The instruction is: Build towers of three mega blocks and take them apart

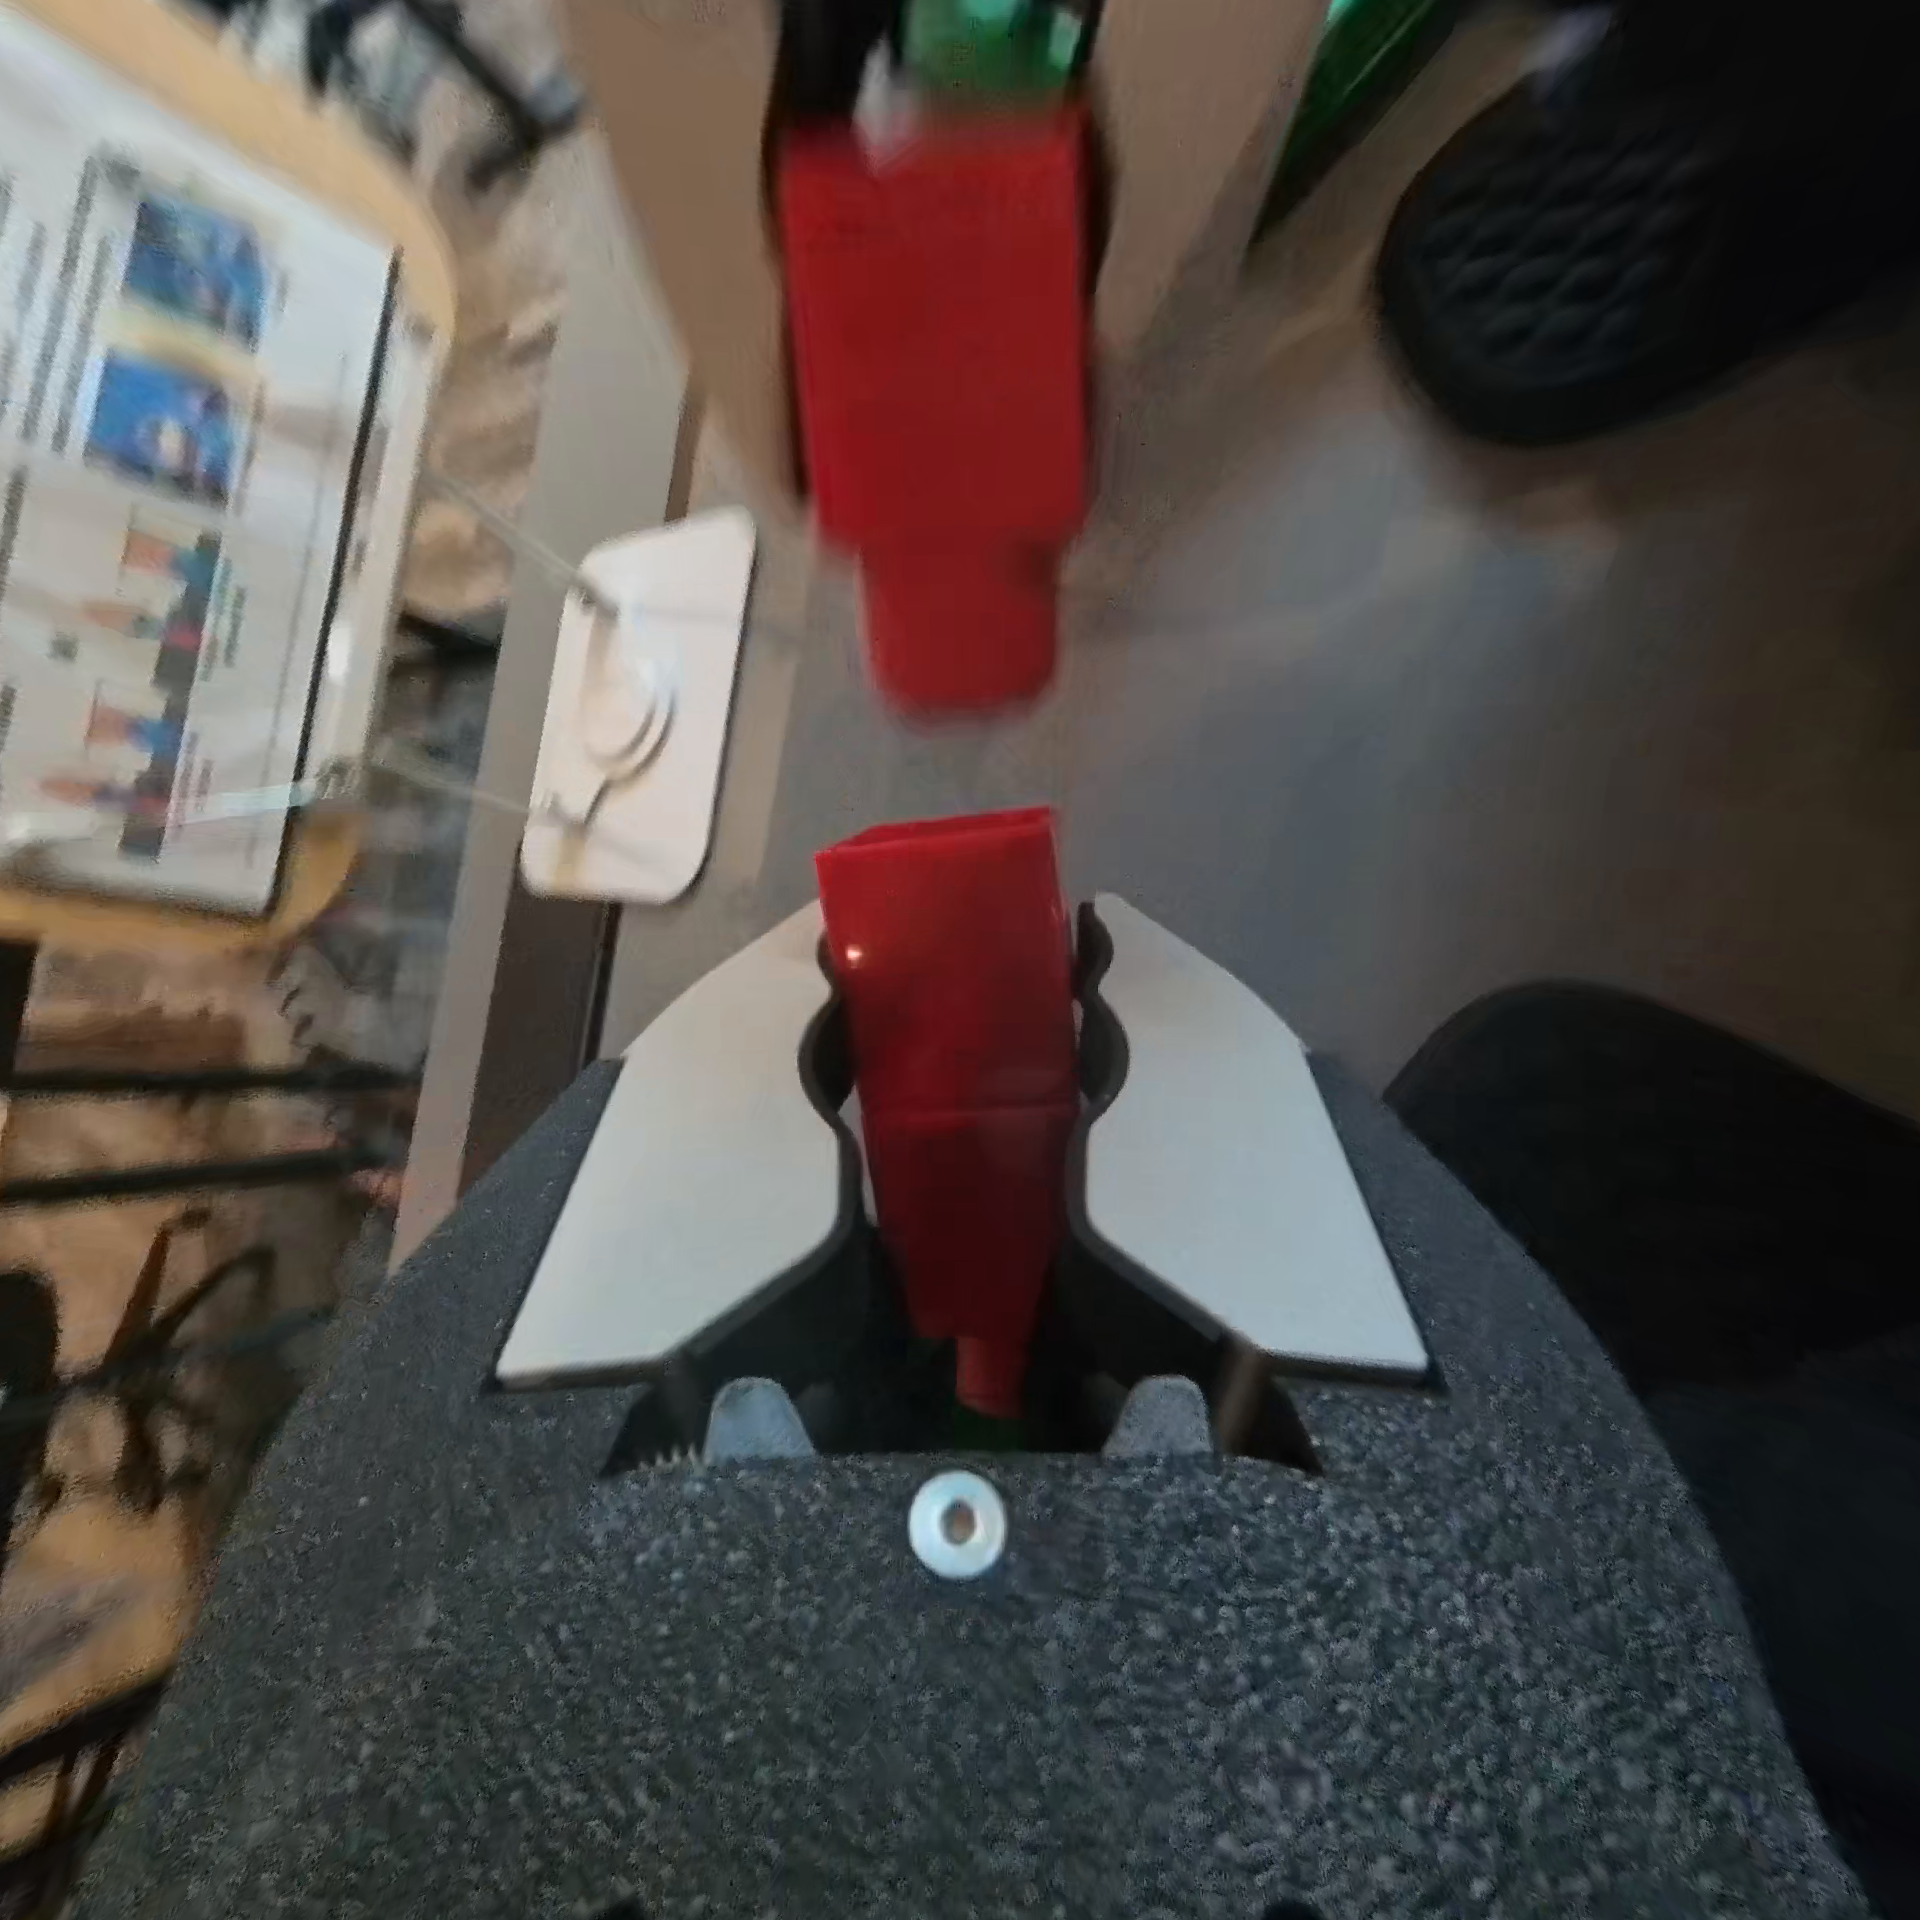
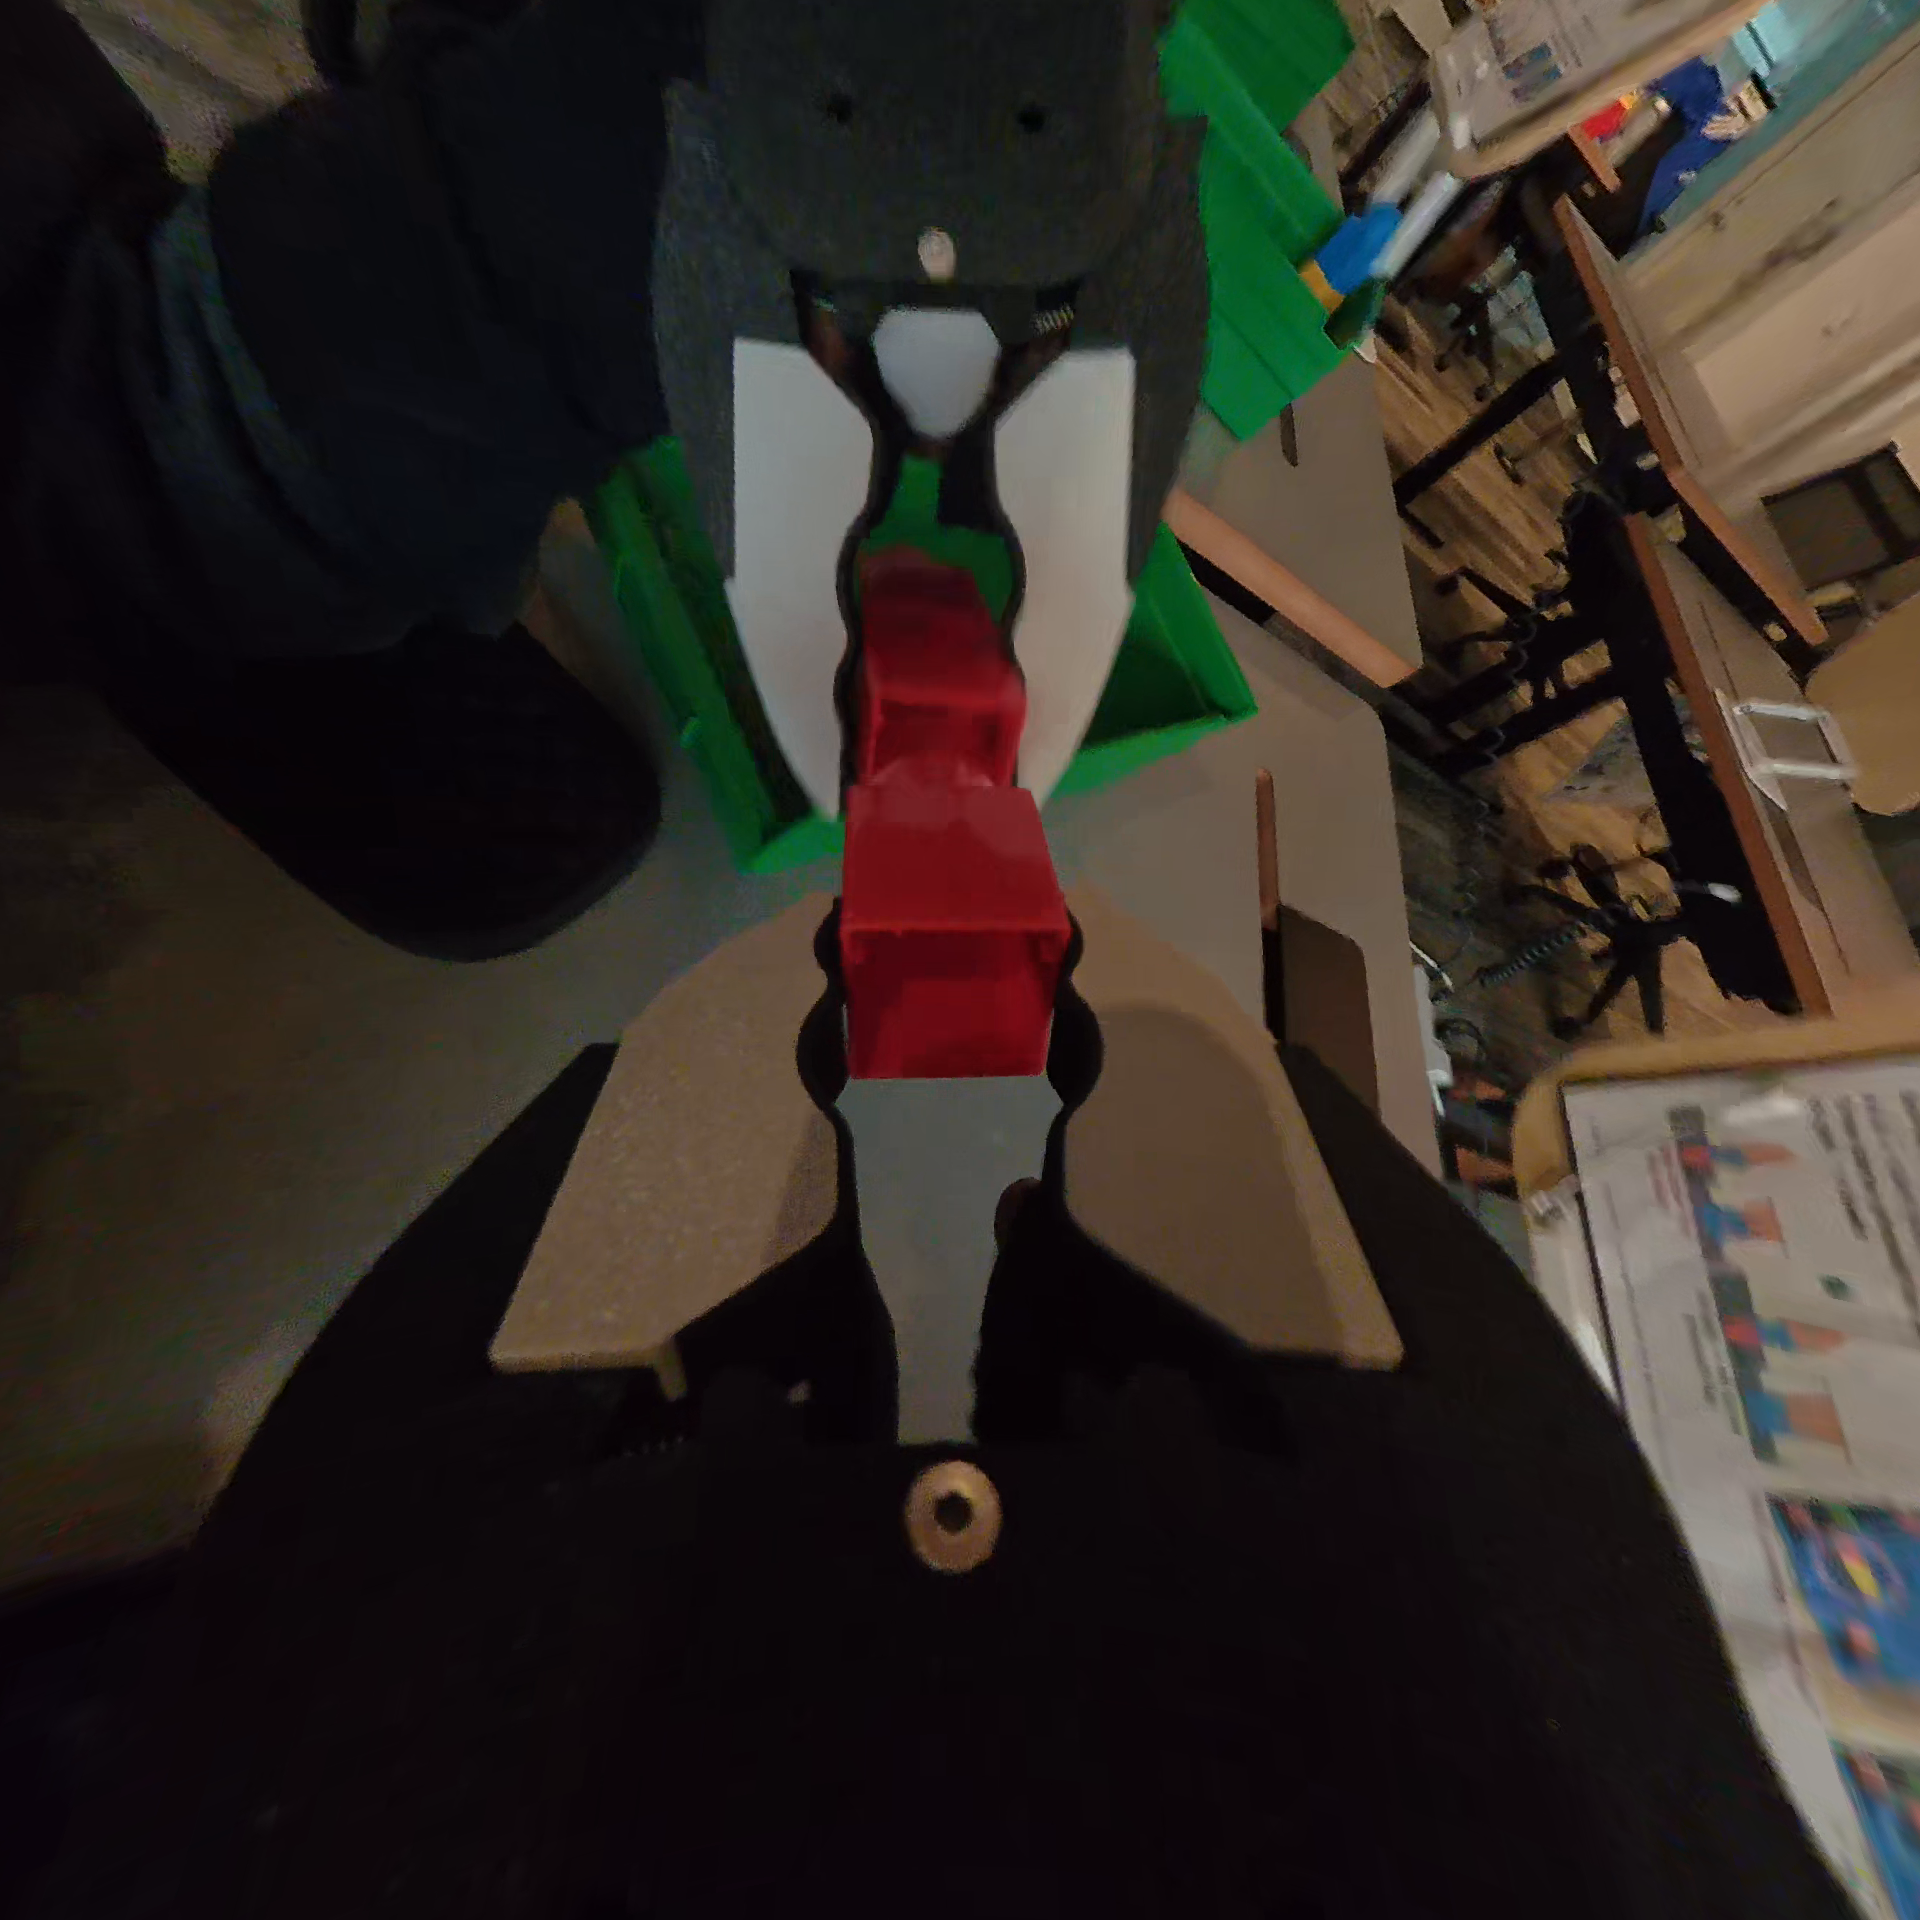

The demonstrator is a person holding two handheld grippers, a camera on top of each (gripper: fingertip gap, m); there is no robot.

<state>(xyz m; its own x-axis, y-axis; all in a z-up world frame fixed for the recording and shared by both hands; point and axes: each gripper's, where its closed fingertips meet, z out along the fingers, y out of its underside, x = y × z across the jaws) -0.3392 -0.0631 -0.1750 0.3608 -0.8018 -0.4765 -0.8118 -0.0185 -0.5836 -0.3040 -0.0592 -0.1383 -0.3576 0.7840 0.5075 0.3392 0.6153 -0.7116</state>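
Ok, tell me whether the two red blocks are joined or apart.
Apart. In the left wrist view a clear gap separates the left gripper's red block from the right gripper's red block, each clamped between fingers.

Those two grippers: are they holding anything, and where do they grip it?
Yes. The left gripper clamps one red block by its sides; the right gripper clamps another red block likewise.

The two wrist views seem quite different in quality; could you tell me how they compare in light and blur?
Left wrist view: bright; the held red block is sharp with a small glint, the far red block is motion-smeared. Right wrist view: dim; the right gripper body is nearly black, edges bend from the wide lens.
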